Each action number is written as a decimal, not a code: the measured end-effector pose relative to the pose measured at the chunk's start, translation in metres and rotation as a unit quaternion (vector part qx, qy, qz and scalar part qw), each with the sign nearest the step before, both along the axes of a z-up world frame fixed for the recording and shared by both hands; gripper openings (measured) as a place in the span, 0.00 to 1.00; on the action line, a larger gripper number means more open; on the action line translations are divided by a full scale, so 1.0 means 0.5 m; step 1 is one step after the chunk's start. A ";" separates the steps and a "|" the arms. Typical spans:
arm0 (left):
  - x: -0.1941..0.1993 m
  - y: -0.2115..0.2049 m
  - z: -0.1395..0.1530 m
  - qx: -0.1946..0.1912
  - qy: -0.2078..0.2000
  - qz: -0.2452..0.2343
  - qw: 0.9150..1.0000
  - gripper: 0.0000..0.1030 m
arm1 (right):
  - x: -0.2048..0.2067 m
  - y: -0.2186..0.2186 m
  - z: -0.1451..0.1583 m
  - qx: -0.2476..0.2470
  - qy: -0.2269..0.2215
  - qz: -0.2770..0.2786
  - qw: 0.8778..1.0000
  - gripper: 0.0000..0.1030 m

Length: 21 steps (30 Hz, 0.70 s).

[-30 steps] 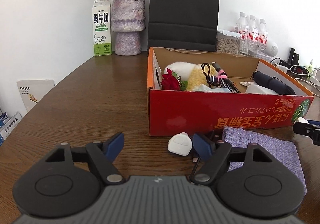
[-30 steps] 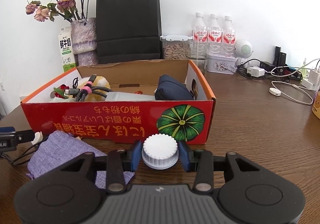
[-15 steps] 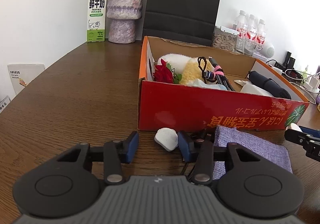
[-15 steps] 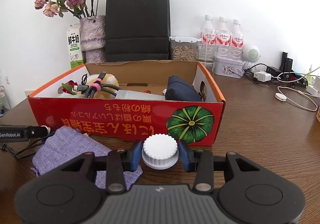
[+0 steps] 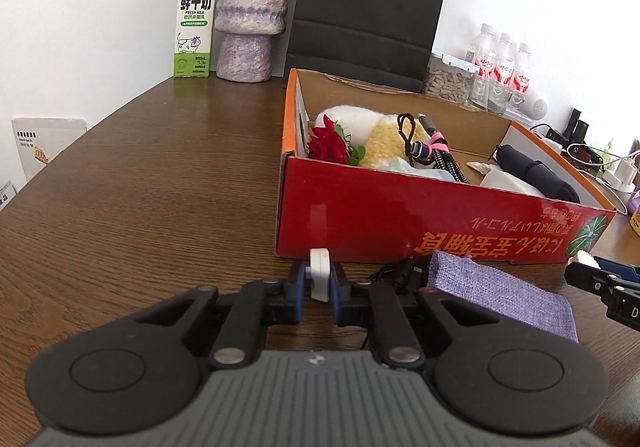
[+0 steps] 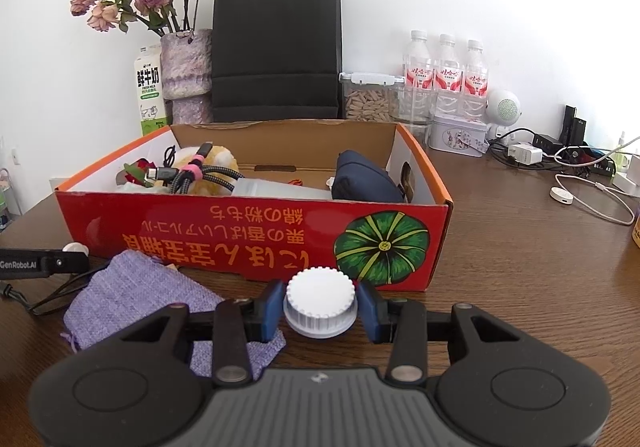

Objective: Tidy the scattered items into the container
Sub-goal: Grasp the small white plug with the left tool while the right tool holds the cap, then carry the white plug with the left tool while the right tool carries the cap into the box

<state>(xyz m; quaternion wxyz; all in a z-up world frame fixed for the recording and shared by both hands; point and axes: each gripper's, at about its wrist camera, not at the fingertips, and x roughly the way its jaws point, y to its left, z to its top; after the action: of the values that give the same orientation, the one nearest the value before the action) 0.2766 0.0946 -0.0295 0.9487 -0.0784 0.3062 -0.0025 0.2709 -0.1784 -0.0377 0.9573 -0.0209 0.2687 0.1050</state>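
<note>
Wooden table (image 5: 160,207), white charger (image 5: 320,274) gripped upright

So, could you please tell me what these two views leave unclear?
- Black cable, left wrist view: mostly hidden behind the left gripper.
- Purple pouch, right wrist view: near corner covered by the right gripper.
- Box floor: hidden by its front wall.

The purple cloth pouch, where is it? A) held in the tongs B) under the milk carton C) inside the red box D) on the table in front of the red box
D: the purple cloth pouch lies flat on the wooden table, in front of the red box's printed wall, outside it.
</note>
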 end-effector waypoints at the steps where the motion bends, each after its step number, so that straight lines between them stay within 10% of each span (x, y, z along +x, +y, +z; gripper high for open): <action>1: 0.000 0.000 0.000 0.000 0.000 0.002 1.000 0.12 | -0.001 0.000 0.000 0.000 -0.001 0.000 1.000 0.38; 21: -0.074 -0.014 0.060 0.015 -0.088 0.044 0.995 0.12 | -0.034 -0.012 0.023 0.010 -0.068 -0.008 0.998 0.38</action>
<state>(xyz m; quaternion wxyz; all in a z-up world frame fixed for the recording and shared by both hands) 0.2394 0.0874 0.0007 0.9723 -0.0767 0.2178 0.0370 0.2538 -0.1845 -0.0261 0.9743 -0.0161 0.2022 0.0982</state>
